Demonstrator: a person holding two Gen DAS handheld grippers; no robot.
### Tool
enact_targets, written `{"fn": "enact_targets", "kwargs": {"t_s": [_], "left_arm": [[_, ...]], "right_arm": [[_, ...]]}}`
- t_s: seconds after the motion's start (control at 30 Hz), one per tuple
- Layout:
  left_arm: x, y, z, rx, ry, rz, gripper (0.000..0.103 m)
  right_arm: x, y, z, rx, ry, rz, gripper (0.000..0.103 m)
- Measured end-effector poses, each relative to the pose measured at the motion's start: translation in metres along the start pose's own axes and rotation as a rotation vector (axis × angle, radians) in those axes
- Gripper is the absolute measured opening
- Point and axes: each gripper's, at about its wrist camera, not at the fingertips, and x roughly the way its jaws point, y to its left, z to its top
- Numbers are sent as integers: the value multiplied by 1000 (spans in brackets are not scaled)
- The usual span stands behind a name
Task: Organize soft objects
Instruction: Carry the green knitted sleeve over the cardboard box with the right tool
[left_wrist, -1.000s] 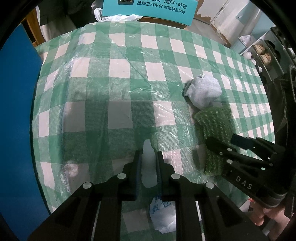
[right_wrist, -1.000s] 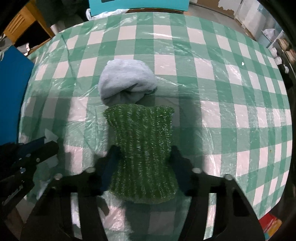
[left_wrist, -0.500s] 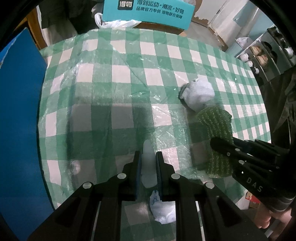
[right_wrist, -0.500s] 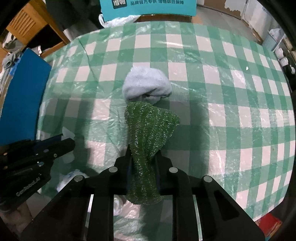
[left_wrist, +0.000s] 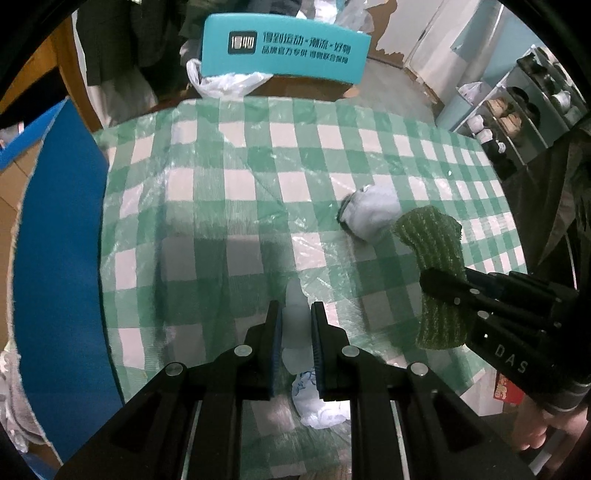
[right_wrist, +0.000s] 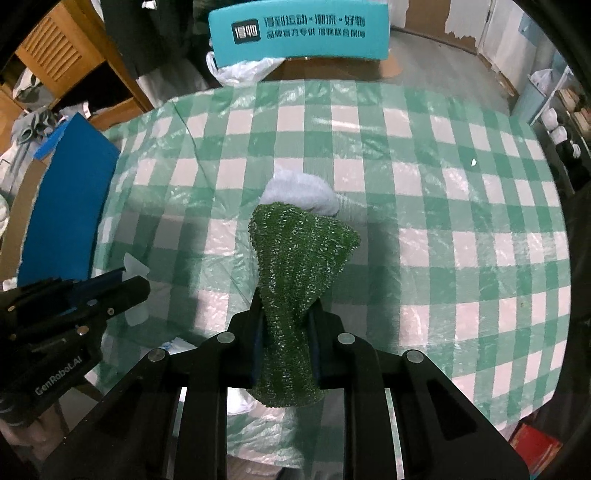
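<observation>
I see the green knitted sock (right_wrist: 295, 273) pinched at its middle by my right gripper (right_wrist: 286, 325), lifted above the checked tablecloth (right_wrist: 443, 206). Just past it, a pale blue rolled sock (right_wrist: 299, 194) lies on the cloth. My left gripper (left_wrist: 294, 325) is clamped on a clear plastic sheet (left_wrist: 295, 321).

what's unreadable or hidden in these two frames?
- Right wrist view: near side of the pale blue rolled cloth is hidden behind the raised green knit cloth.
- Left wrist view: the clear plastic piece in the left claw is cut off below by its fingers; identity unclear.
- Left wrist view: the right claw covers the green cloth's middle.
</observation>
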Motion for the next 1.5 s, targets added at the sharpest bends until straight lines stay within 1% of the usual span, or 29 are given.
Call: {"fn": "enact_targets", "kwargs": {"t_s": [0.3,0.53,0.73,0.97,1.5], "left_arm": [[-34,-2,0,19,-63,-3,15],[-66,1,0,22,-133,-6,15],[-87,8,-3,16,-177,-13,15],[-107,18,-6,-2,-212,-24,15],[-133,63,-7,-78,-271,5,15]], "right_arm": [[-41,13,5,-30,-75,4,18],[-66,37,11,-71,-131,35,18],[-82,60,16,-105,-168,54,18],[-88,82,21,-135,-190,65,18],[-94,136,41,-201,-222,102,18]]}}
